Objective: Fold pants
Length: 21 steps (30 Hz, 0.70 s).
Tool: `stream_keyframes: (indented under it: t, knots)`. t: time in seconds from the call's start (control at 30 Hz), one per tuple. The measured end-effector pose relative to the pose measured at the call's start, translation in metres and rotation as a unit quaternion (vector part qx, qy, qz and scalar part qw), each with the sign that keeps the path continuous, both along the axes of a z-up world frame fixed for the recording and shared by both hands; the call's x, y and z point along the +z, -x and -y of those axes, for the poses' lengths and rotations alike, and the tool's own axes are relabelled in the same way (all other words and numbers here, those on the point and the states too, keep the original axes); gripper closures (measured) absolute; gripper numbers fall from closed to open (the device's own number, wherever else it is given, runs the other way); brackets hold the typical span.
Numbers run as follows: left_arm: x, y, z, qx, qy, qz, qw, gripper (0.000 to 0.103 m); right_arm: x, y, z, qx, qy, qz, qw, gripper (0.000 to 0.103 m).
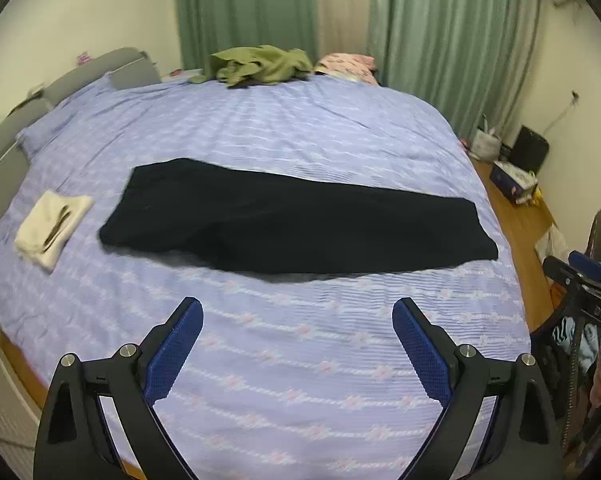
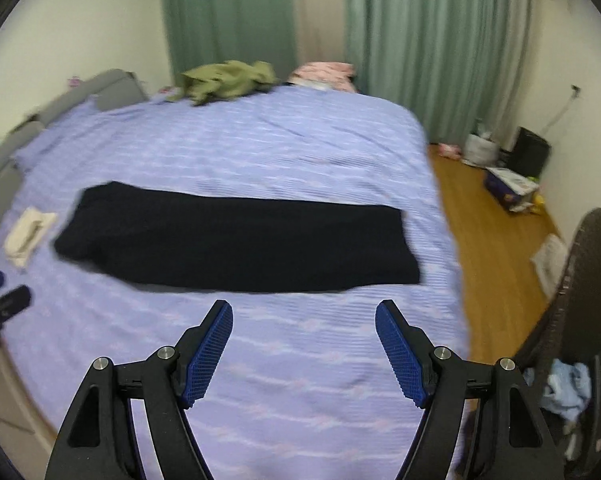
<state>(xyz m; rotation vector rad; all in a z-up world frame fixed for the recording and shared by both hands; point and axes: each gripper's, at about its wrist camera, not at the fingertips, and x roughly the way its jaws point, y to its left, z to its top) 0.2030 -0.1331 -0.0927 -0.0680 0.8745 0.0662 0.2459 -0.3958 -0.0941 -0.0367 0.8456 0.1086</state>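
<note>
Black pants (image 1: 292, 224) lie flat across the lilac bedspread (image 1: 300, 360), folded lengthwise into one long strip, wide end at the left. They also show in the right wrist view (image 2: 240, 240). My left gripper (image 1: 296, 308) is open and empty, held above the bed in front of the pants' near edge. My right gripper (image 2: 303, 310) is open and empty, also in front of the near edge, toward the strip's right half. The right gripper's body shows at the right edge of the left wrist view (image 1: 588, 276).
A folded cream cloth (image 1: 52, 224) lies left of the pants. A crumpled olive garment (image 1: 260, 64) and a pink item (image 1: 346, 62) sit at the far edge of the bed. A grey headboard (image 1: 16, 128) is at the left. Wooden floor (image 2: 492, 248) with boxes and bags is at the right.
</note>
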Motion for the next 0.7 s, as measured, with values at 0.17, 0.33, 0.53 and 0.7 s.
stream_keyframes:
  t: [0.17,0.33,0.53,0.7]
  knots:
    - [0.019,0.029,-0.072,0.034,0.025,0.019,0.9989,0.006,0.028,0.021,-0.069,0.049,-0.017,0.017,0.999,0.029]
    - [0.024,0.033,-0.142,0.015,0.030,0.028,0.9990,0.006,0.038,0.033,-0.149,0.057,-0.038,0.021,0.997,0.029]
    - [0.020,0.010,-0.247,-0.021,0.024,0.011,0.9994,0.006,0.034,0.038,-0.241,0.013,-0.055,0.002,0.998,0.029]
    - [0.002,-0.020,-0.318,-0.033,0.017,-0.001,0.9993,0.006,0.017,0.028,-0.305,-0.017,-0.063,-0.024,0.998,0.029]
